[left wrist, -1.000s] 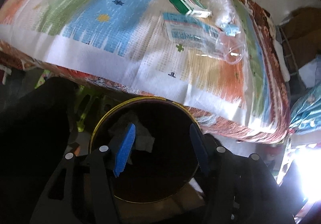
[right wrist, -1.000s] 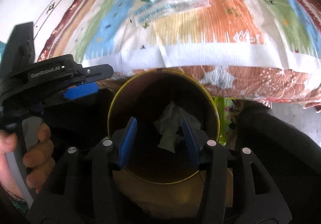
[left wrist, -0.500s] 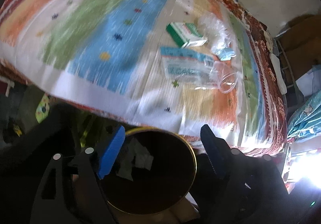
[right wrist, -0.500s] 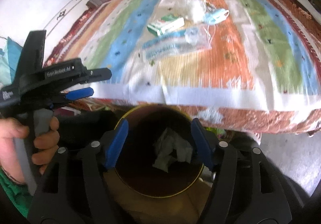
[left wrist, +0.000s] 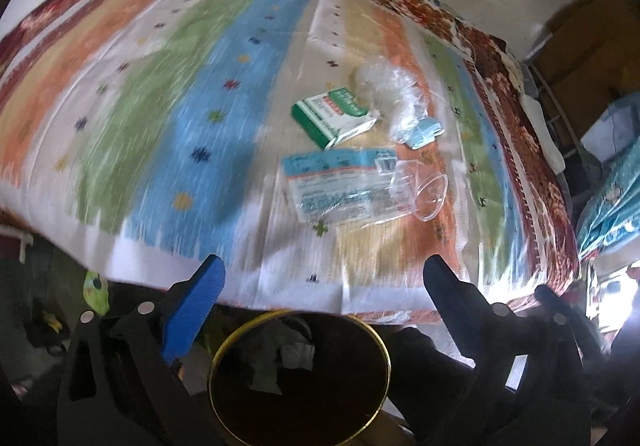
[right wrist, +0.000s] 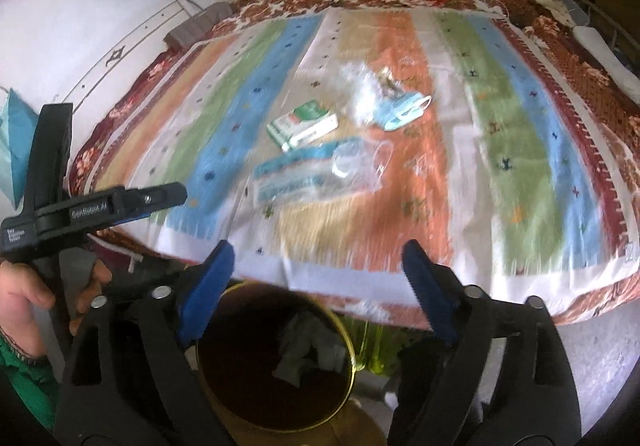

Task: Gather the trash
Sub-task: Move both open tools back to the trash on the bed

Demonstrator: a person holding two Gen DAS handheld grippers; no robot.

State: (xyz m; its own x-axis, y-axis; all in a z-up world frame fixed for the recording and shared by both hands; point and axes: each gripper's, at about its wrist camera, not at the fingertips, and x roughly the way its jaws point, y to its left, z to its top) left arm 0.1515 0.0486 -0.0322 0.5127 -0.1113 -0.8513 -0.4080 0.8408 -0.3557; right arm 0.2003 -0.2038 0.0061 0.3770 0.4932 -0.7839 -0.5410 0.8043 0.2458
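Both tools empty, jaws spread wide. Left tool and right tool hang over the round gold-rimmed bin that stands on the floor against the foot of the bed, probably parked there so each piece has a short drop. Crumpled paper already lies in the bin. Remaining trash sits in one tight cluster mid-bed on the striped blanket: green-and-white carton, flat printed plastic wrapper just in front of it, clear plastic cup on its side at the wrapper's end, crinkled clear film behind, blue face mask beside the film. Judgement: the wide spread suits the carton or cup; the thin wrapper and film would need a pinch down into the soft bedding.
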